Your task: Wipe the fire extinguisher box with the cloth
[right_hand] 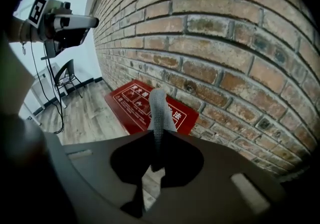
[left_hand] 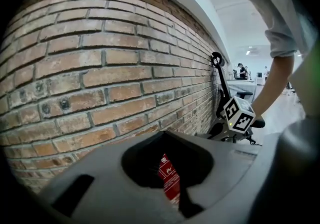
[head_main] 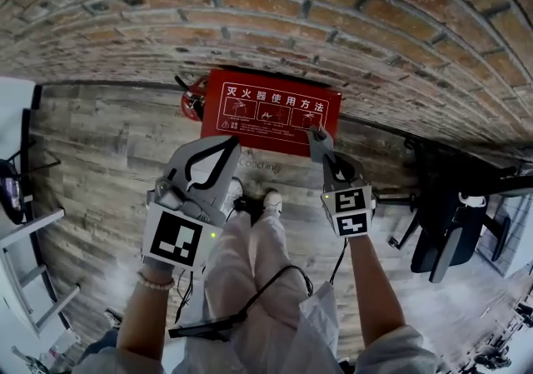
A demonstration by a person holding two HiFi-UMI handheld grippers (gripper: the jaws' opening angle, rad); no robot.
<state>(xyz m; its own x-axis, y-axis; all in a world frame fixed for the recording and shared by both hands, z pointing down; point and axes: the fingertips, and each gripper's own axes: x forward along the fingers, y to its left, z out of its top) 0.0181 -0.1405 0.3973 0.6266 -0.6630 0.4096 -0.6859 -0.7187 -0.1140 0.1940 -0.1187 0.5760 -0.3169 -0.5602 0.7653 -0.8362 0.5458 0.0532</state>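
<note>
so the right gripper is pinching the cloth in its fingers, soft light stuff, fine holding it by one end. the left gripper is clenching on nothing. the box is lying upper centre against the brick wall, looking stiff and slick

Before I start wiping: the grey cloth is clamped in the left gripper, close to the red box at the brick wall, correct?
Not the left: the right gripper view shows the grey cloth clamped in the right gripper; the left gripper holds nothing. It is indeed close to the red box at the brick wall.
</note>
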